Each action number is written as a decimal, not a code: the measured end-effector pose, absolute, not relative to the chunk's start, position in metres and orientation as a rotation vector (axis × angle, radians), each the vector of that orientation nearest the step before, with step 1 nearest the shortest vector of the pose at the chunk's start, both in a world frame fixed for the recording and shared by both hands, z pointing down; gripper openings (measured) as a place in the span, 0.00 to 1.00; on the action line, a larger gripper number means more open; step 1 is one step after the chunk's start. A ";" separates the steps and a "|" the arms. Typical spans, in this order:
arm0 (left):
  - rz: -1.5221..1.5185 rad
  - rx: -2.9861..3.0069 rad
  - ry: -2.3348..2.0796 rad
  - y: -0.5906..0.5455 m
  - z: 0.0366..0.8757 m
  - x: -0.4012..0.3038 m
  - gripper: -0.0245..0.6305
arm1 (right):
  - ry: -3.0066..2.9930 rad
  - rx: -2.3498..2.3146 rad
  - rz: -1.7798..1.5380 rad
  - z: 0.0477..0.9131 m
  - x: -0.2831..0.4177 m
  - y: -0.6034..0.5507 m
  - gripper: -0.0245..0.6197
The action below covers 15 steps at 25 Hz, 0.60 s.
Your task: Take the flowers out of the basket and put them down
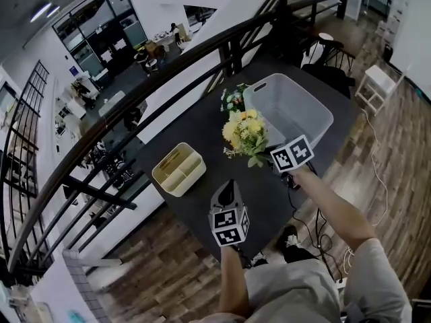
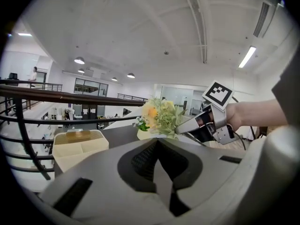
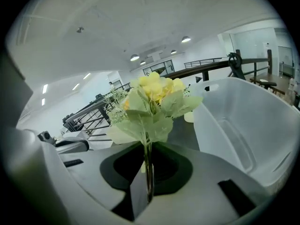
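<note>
Nearest the body, at 6 o'clock in the head view: left gripper (image 1: 226, 195) over the dark table (image 1: 202, 130), jaws pressed together on nothing

- Right gripper (image 3: 147, 184) at 4 o'clock, jaws narrow, pinching the thin stem (image 3: 148, 165) of the yellow bouquet (image 3: 153, 102).
- Bouquet is clear of the grey basket (image 1: 291, 110), held in the air at the basket's 8 o'clock, above the table.
- Handling, my guess: very light and top-heavy. The leaves are soft and crush easily; the stem is slim, stiff and likely slick. Grip low on the stem, never on the blooms.
- Cream tray (image 1: 178, 169) at 9 o'clock, well apart from the bouquet.
- White sprig (image 1: 233, 99) at the basket's 10 o'clock, partly behind the bouquet; what it rests on I cannot tell.
- Stem's lower end is buried between the jaws. The far corner of the basket floor is hard to read
</note>
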<state>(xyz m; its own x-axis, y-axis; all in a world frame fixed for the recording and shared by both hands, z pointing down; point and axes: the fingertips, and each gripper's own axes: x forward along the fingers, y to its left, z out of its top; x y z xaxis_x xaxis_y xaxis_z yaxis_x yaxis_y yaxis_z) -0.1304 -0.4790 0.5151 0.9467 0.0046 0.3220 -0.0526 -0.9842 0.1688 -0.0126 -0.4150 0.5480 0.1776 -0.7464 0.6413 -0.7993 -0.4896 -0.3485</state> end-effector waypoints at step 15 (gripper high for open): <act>0.558 2.873 -0.054 -0.502 0.549 -0.165 0.07 | -1.384 2.359 1.212 0.665 -0.045 -0.430 0.15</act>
<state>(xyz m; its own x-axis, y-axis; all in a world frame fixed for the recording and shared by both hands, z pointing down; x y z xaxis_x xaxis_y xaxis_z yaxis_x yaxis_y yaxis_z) -0.1654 -0.5019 0.5490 0.9274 0.0046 0.3741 -0.0764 -0.9765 0.2014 -0.0449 -0.4298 0.6646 0.2481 -0.6649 0.7046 -0.7861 -0.5632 -0.2547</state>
